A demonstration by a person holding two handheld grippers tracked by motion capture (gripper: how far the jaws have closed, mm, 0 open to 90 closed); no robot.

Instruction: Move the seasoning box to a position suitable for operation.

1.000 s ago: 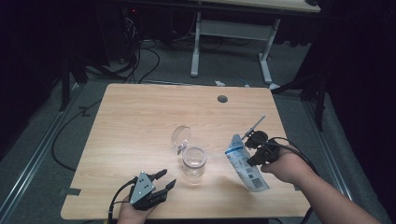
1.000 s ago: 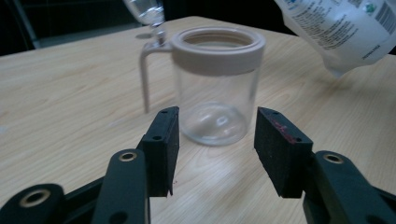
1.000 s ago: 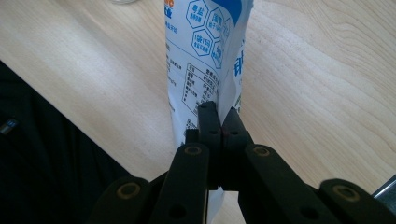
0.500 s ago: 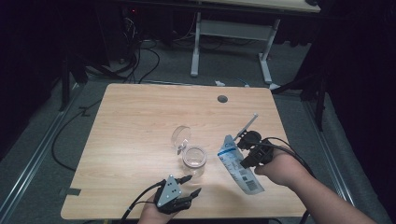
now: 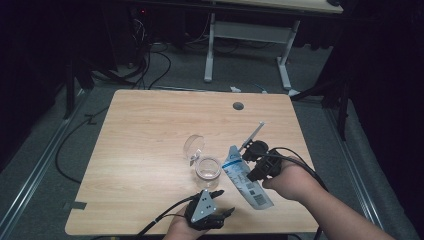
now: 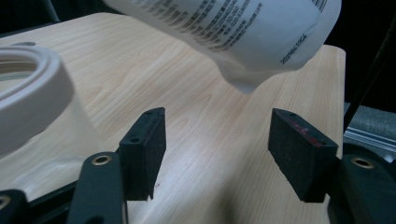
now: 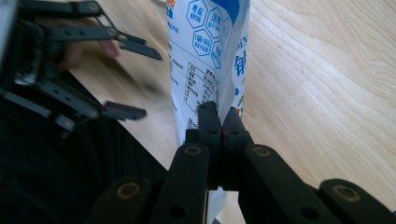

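Note:
A clear jar (image 5: 208, 168) stands mid-table with its hinged lid (image 5: 194, 146) flipped up; its white rim (image 6: 28, 93) is at the left of the left gripper view. My right gripper (image 5: 250, 165) is shut on the edge of a white and blue pouch (image 5: 248, 182), which it holds tilted just right of the jar. In the right gripper view the jaws (image 7: 219, 122) pinch the printed pouch (image 7: 205, 51). My left gripper (image 5: 224, 201) is at the front edge below the jar. Its jaws have just been opening and are open with nothing between them (image 6: 219, 154); the pouch's bottom (image 6: 233, 32) hangs above them.
The wooden table (image 5: 150, 130) has a round cable hole (image 5: 238, 106) near its far edge. Cables trail from both grippers off the front edge. A desk frame (image 5: 247, 30) and floor cables lie beyond the table.
My left gripper has slid right along the front edge to below the jar, its jaws wider apart. My right gripper has carried the pouch left, closer to the jar.

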